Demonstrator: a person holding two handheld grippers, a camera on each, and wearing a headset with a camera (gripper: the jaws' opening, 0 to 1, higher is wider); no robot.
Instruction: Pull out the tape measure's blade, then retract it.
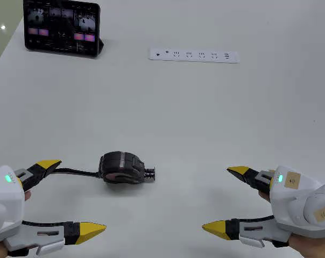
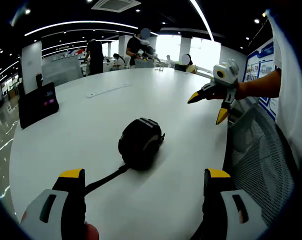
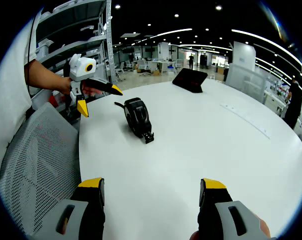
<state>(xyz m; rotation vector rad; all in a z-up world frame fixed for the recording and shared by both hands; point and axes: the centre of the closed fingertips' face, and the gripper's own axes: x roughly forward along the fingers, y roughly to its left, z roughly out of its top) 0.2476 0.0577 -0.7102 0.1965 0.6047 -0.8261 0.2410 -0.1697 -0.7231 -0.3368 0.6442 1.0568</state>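
Note:
A black tape measure [image 1: 122, 168] lies on the white table [image 1: 168, 107], its blade tip pointing right and a black wrist strap [image 1: 76, 172] trailing left. In the left gripper view the tape measure [image 2: 140, 142] sits just ahead of my jaws. My left gripper [image 1: 82, 194] is open near the table's front left, with the strap passing its upper yellow tip. My right gripper [image 1: 224, 200] is open at the front right, well apart from the tape measure [image 3: 139, 116]. My left gripper [image 2: 143, 174] and my right gripper [image 3: 150, 183] hold nothing. The blade is fully inside the case.
A dark tablet [image 1: 62, 27] stands propped at the back left. A white power strip [image 1: 195, 55] lies at the back centre. A grey mesh chair [image 3: 36, 160] stands by the table's near edge. People stand far off in the room.

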